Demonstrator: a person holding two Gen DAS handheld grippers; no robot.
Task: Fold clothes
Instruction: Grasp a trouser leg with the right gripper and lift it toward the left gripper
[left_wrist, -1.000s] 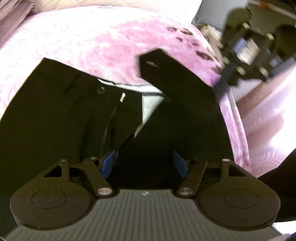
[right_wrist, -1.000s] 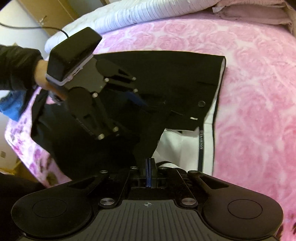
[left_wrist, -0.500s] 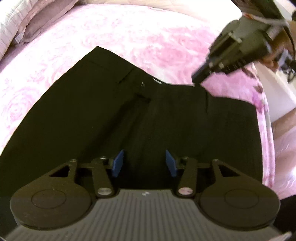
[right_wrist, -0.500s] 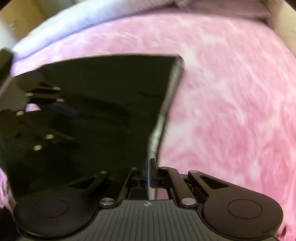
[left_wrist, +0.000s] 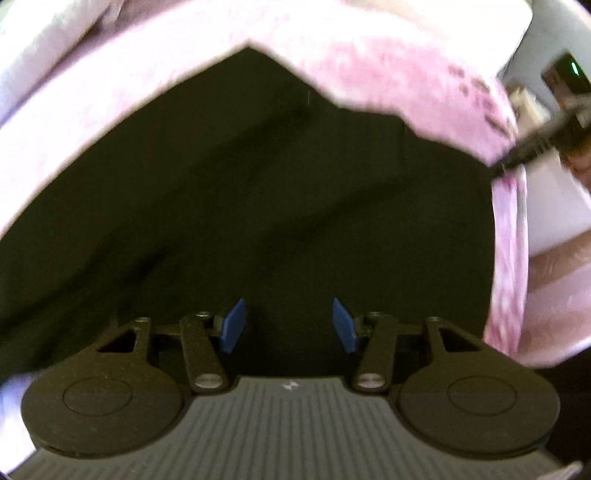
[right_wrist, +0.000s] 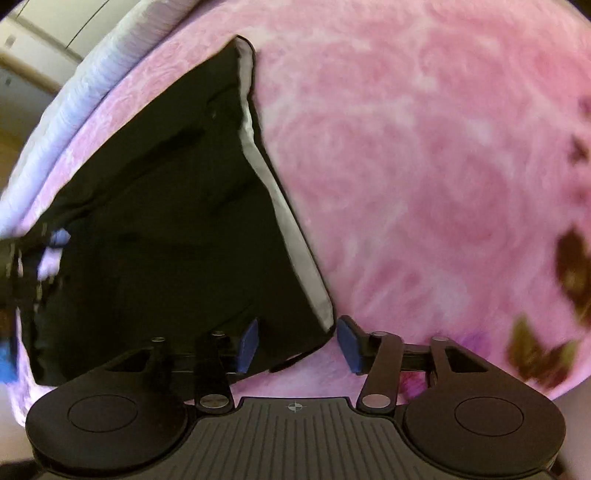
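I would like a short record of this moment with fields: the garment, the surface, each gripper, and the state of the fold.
garment: black trousers, lying flat, pale waistband lining showing along one edge
surface: pink rose-patterned bedspread
left gripper: open, above the black cloth, nothing between the blue pads
right gripper: open, at the near corner of the trousers; grips nothing
fold state: one half appears laid over the other; no button or fly visible
other: white quilted bedding at the far edge of the bed
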